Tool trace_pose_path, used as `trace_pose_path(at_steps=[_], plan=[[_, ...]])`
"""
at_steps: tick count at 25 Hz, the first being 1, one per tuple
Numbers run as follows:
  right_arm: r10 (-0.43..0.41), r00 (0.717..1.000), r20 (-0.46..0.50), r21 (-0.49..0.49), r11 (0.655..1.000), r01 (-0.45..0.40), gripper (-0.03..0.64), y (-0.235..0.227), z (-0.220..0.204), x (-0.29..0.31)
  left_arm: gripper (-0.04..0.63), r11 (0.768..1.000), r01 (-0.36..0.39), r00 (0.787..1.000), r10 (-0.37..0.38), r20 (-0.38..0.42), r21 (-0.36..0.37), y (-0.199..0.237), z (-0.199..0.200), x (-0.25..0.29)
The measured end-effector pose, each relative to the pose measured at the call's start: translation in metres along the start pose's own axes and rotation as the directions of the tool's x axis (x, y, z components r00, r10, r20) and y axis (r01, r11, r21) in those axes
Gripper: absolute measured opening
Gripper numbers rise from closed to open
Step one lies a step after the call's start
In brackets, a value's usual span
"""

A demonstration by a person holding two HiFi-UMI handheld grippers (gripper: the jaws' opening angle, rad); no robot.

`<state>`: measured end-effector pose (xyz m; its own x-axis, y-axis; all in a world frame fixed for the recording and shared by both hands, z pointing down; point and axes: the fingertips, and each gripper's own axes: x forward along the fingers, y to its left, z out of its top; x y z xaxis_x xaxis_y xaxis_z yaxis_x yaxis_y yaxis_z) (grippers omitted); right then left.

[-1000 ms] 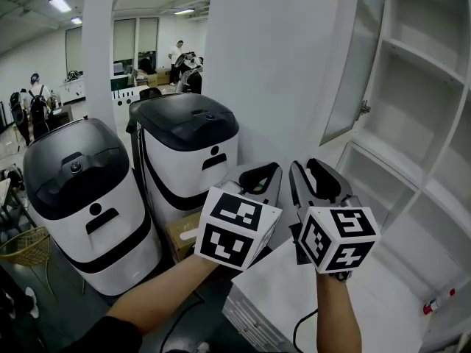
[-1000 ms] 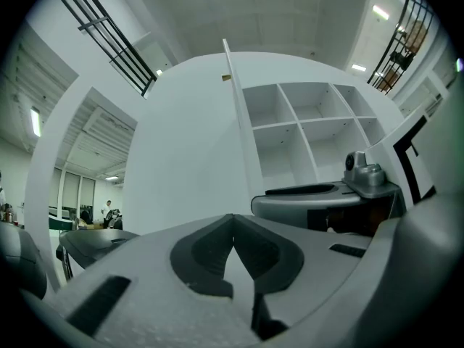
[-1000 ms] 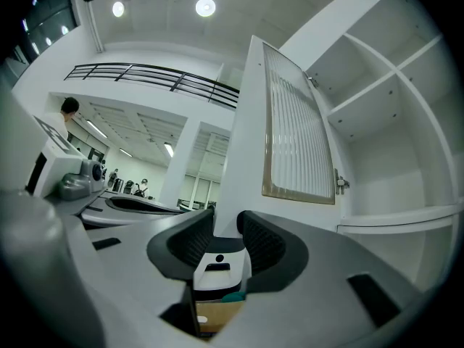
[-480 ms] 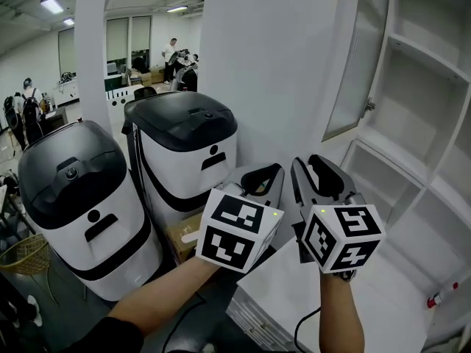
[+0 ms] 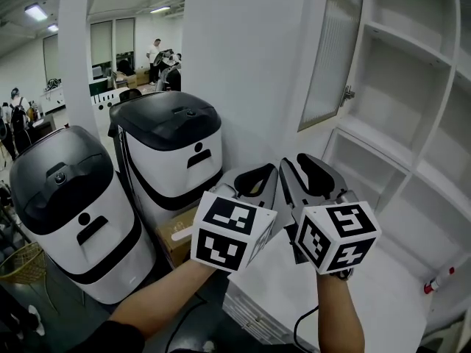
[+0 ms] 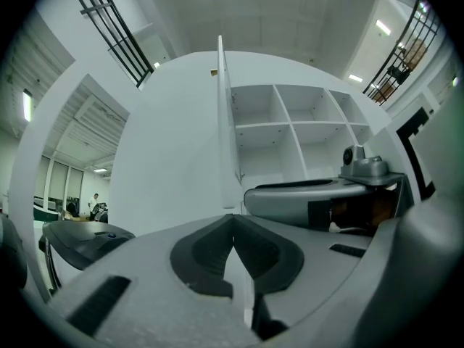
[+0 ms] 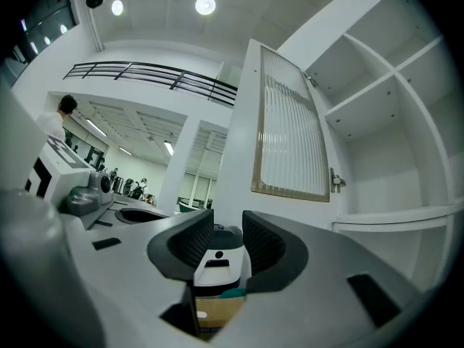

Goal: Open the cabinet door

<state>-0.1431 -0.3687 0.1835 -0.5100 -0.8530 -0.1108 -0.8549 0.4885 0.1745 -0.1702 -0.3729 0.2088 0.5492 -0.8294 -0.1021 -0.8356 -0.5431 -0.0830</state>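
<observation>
The white ribbed-glass cabinet door (image 5: 329, 54) stands open as the left tongs (image 5: 269, 173), pressed together and empty, hover beside the right tongs (image 5: 302, 165), narrowly parted, gripping nothing.

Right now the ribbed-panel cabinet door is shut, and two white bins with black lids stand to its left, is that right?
Not quite. The head view shows the cabinet door swung open, not shut, with the bare white shelves behind it exposed. The rest holds: two white bins with black lids stand to its left.
</observation>
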Motion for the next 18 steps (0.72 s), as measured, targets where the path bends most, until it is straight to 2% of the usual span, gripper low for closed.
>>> trace_pose_path(at_steps=[8, 13, 18], plan=[[-0.076, 0.997, -0.024, 0.013, 0.997, 0.076, 0.127, -0.037, -0.007, -0.036, 0.012, 0.999, 0.046, 0.999, -0.047, -0.011, -0.024, -0.044, 0.000, 0.016], [-0.142, 0.989, -0.032, 0.013, 0.990, 0.143, 0.086, -0.069, -0.007, -0.066, 0.012, 0.996, 0.087, 0.996, -0.087, -0.010, -0.036, -0.079, 0.004, 0.031], [-0.198, 0.979, -0.045, 0.004, 0.980, 0.199, 0.063, -0.095, -0.008, -0.096, 0.012, 0.988, 0.133, 0.991, -0.134, -0.009, -0.078, -0.113, 0.007, 0.044]])
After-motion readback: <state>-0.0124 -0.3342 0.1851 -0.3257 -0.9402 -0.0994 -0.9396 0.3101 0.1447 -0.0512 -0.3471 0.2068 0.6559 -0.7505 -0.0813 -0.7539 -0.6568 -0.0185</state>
